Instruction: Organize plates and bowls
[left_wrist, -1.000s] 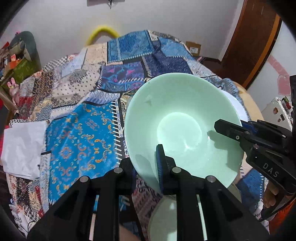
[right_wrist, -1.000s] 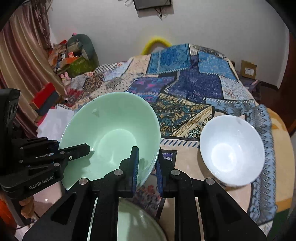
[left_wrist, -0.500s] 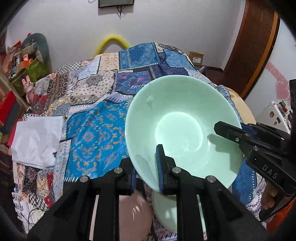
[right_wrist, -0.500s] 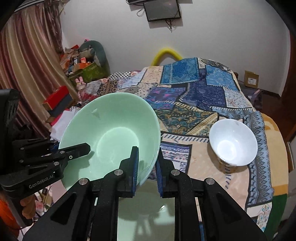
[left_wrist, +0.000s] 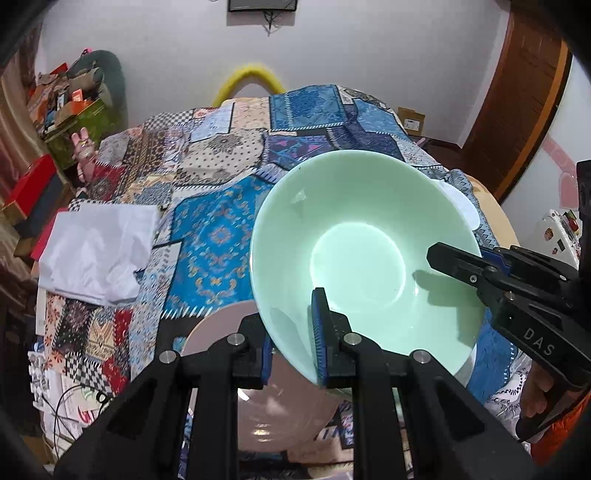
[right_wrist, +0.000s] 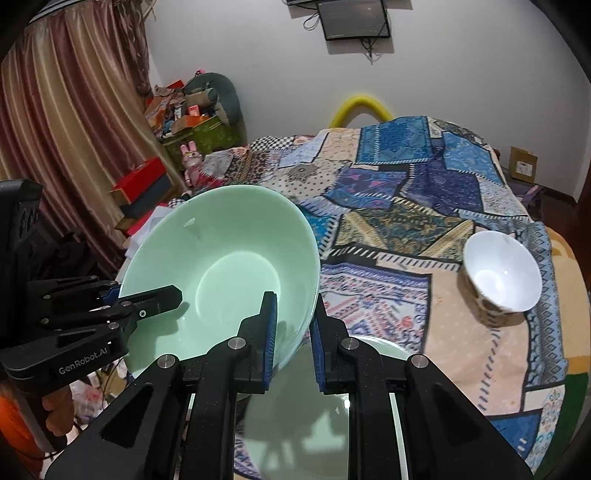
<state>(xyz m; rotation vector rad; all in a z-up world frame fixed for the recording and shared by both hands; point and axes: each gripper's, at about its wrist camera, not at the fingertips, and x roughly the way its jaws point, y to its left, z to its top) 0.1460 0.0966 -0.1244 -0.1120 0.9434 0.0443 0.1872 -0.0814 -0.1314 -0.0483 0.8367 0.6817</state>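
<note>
Both my grippers pinched tight, angled downward.

My black left gripper with blue pads (left_wrist: 292, 341) clamps a rim between its two fingers, tilted down and forward. My black right gripper with blue pads (right_wrist: 293, 341) grips the opposite edge the same way. My hand (left_wrist: 535, 397) wraps the right one's handle; my other hand (right_wrist: 55, 406) holds the left's.

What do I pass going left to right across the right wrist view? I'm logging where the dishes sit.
Left gripper → green bowl, clamped at its rim by both grippers → right gripper → white bowl.
</note>
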